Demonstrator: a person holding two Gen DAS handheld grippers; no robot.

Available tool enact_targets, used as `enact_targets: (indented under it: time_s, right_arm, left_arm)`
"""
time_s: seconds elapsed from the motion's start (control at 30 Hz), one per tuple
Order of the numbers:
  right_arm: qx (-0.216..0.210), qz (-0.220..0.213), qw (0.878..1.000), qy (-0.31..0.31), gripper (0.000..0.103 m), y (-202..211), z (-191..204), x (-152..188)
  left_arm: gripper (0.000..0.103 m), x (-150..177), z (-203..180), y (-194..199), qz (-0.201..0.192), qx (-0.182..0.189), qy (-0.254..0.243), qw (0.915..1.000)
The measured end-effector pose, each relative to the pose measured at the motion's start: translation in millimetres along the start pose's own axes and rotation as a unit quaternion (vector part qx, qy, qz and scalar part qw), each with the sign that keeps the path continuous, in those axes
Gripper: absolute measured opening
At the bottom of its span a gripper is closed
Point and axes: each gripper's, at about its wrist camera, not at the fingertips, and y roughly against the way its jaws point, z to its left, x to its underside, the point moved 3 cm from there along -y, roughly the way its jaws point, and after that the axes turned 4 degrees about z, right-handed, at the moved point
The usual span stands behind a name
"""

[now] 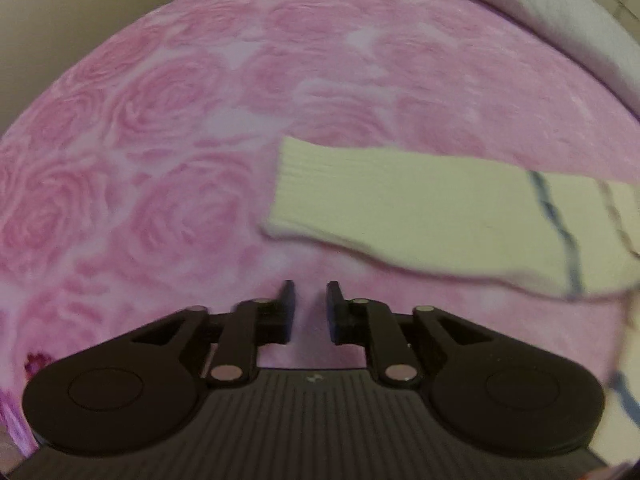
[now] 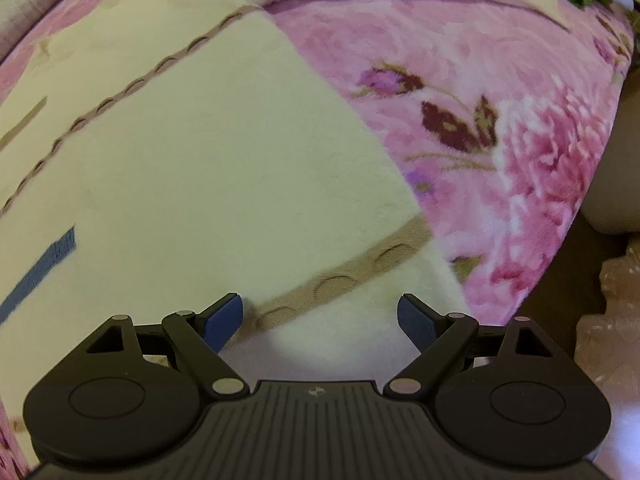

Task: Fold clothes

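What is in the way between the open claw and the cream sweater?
Nothing visible. The right claw hangs open just above the cream sweater, near its tan band, with only air between. The sweater lies flat on the pink blanket.

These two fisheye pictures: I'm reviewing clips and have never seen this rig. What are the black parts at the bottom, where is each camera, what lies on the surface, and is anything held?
No robot arm is involved: a person carries a hand-held two-finger gripper in each hand, and a wide-angle camera on each looks forward along its fingers. The black shapes at the bottom are those grippers.

In the left wrist view, the left gripper has its jaws nearly together with only a narrow gap and nothing between them. Ahead of it a cream sleeve with a ribbed cuff lies on a pink rose-patterned blanket.

In the right wrist view, the right gripper stands wide open over the cream garment, above a tan band near its edge. The pads do not appear to press the cloth, so nothing is held.

The picture is blurred, so fine detail is uncertain.
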Motion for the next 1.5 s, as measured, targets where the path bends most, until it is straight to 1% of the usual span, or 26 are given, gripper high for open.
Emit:
enact_targets:
  time_s: [0.07, 0.1, 0.17, 0.2, 0.33, 0.37, 0.47, 0.5, 0.53, 0.57, 0.63, 0.67, 0.73, 0.77, 0.8, 0.83, 0.87, 0.9, 0.97, 1.0, 1.03, 1.1, 1.27, 1.3, 1.37, 1.5]
  right_arm:
    - [0.002, -0.016, 1.0, 0.002, 0.085, 7.6, -10.3, 1.4]
    - [0.002, -0.023, 1.0, 0.001, 0.085, 10.3, -16.1, 1.9]
    - [0.002, -0.03, 1.0, -0.001, 0.085, 13.9, -29.6, 2.3]
    - [0.002, -0.031, 1.0, -0.002, 0.085, 14.7, -37.3, 2.1]
    - [-0.009, -0.032, 0.999, -0.001, 0.085, 9.2, -64.7, 2.8]
    - [-0.014, -0.028, 0.999, 0.002, 0.085, 4.2, -71.0, 3.0]
    - [-0.033, -0.018, 0.999, 0.009, 0.085, -9.6, -82.8, 10.5]
    - [-0.044, -0.019, 0.999, 0.011, 0.083, -13.0, -86.0, 13.2]
    - [-0.056, -0.019, 0.998, 0.014, 0.077, -16.3, -89.2, 15.9]
    - [-0.067, -0.02, 0.997, 0.019, 0.064, -14.8, -90.6, 16.3]
    - [-0.091, -0.016, 0.995, 0.031, 0.034, -9.3, -94.7, 16.1]
    - [-0.103, -0.012, 0.994, 0.037, 0.004, -5.3, -97.5, 15.6]
    - [-0.113, -0.003, 0.993, 0.043, 0.005, -2.3, -104.7, 15.5]
    - [-0.11, 0.002, 0.993, 0.044, 0.009, -3.2, -109.2, 16.0]
    - [-0.105, 0.019, 0.993, 0.042, 0.024, -8.4, -111.7, 16.6]
    - [-0.105, 0.032, 0.993, 0.04, 0.024, -8.5, -114.0, 16.8]
    - [-0.106, 0.045, 0.993, 0.039, 0.034, -8.7, -116.2, 16.9]
    - [-0.092, 0.061, 0.993, 0.041, 0.051, -5.1, -115.9, 16.4]
    - [-0.047, 0.077, 0.995, 0.048, 0.055, 9.2, -115.7, 17.1]
    - [-0.043, 0.078, 0.995, 0.049, 0.056, 18.2, -115.4, 17.3]
    - [-0.045, 0.078, 0.995, 0.047, 0.058, 28.7, -114.3, 17.5]
    - [-0.064, 0.065, 0.995, 0.05, 0.067, 56.7, -109.0, 18.7]
    - [-0.087, 0.004, 0.993, 0.081, 0.08, 122.1, -79.6, 19.4]
    - [-0.09, -0.004, 0.992, 0.086, 0.081, 130.0, -74.4, 21.4]
    - [-0.093, -0.02, 0.991, 0.093, 0.083, 147.7, -63.2, 28.9]
    - [-0.085, -0.036, 0.99, 0.107, 0.087, 171.9, -44.1, 54.8]
  left_arm:
    - [0.02, 19.4, -22.9, 11.9, 0.03, 0.068, -0.033, 0.9967]
    - [0.03, 31.2, -34.6, 16.9, 0.048, 0.098, -0.053, 0.9926]
    - [0.039, 65.2, -58.4, 22.4, 0.092, 0.162, -0.074, 0.9797]
    - [0.039, 81.5, -64.4, 21.6, 0.108, 0.177, -0.073, 0.9756]
    - [0.04, 143.1, -81.8, 15.5, 0.164, 0.21, -0.058, 0.9621]
    - [0.04, 154.6, -84.3, 13.8, 0.168, 0.21, -0.054, 0.9616]
    - [0.042, 169.7, -92.9, 18.6, 0.131, 0.194, -0.063, 0.9701]
    - [0.031, 171.9, -95.9, 19.9, 0.126, 0.19, -0.07, 0.9711]
    - [0.014, 175.8, -99.2, 22.0, 0.13, 0.191, -0.077, 0.9699]
    - [0.005, 180.2, -102.7, 24.5, 0.137, 0.193, -0.084, 0.968]
    - [0.005, 188.2, -108.8, 31.4, 0.14, 0.19, -0.103, 0.9663]
    - [0.005, 191.6, -111.2, 36.4, 0.135, 0.181, -0.118, 0.9671]
    - [0.006, 197.0, -109.4, 38.9, 0.136, 0.16, -0.116, 0.9708]
    - [0.007, 201.6, -107.5, 37.0, 0.151, 0.15, -0.104, 0.9716]
    - [0.009, 205.1, -106.2, 38.0, 0.163, 0.138, -0.096, 0.9721]
    - [0.011, 206.9, -106.9, 41.0, 0.172, 0.124, -0.099, 0.9723]
    - [0.013, 209.5, -107.7, 47.0, 0.181, 0.105, -0.109, 0.9717]
    - [0.014, 211.5, -108.6, 54.3, 0.188, 0.086, -0.123, 0.9705]
    - [0.014, 211.2, -108.9, 75.4, 0.19, 0.05, -0.146, 0.9696]
    - [0.016, 209.2, -109.2, 87.8, 0.189, 0.042, -0.151, 0.9695]
    - [0.018, 205.2, -111.2, 101.9, 0.184, 0.045, -0.151, 0.9701]
    - [0.033, 196.3, -116.3, 130.0, 0.174, 0.056, -0.154, 0.9712]
    - [0.04, 175.1, -156.6, 181.3, 0.122, 0.073, -0.206, 0.9681]
    - [0.045, 171.7, -165.2, 188.5, 0.112, 0.077, -0.218, 0.9666]
    - [0.046, 168.2, -176.2, 205.8, 0.094, 0.09, -0.24, 0.9621]
    - [0.055, 167.4, -177.1, 239.3, 0.068, 0.107, -0.274, 0.9534]
